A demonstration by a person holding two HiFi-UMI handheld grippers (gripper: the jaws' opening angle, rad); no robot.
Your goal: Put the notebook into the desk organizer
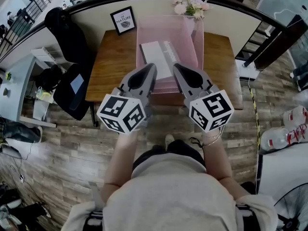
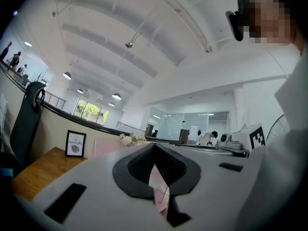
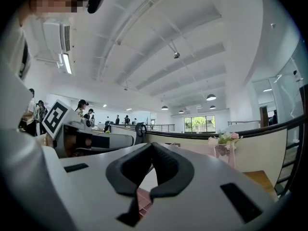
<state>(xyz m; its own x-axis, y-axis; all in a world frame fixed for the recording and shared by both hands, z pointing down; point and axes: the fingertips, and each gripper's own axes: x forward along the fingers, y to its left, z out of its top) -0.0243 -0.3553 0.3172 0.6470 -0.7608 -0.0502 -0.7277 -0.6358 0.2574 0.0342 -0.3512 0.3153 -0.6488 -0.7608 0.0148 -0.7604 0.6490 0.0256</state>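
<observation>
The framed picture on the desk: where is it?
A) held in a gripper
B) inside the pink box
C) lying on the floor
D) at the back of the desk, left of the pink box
D: the head view shows the framed picture standing upright near the back edge of the desk, left of the pink box and outside it.

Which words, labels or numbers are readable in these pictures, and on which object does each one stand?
"OF NATURE": on the framed sign standing at the back of the wooden desk. The left gripper view shows the word "NATURE" on it most clearly.
Dark print along one edge of the notebook: too blurred to read.
No other words or numbers can be read.
</observation>
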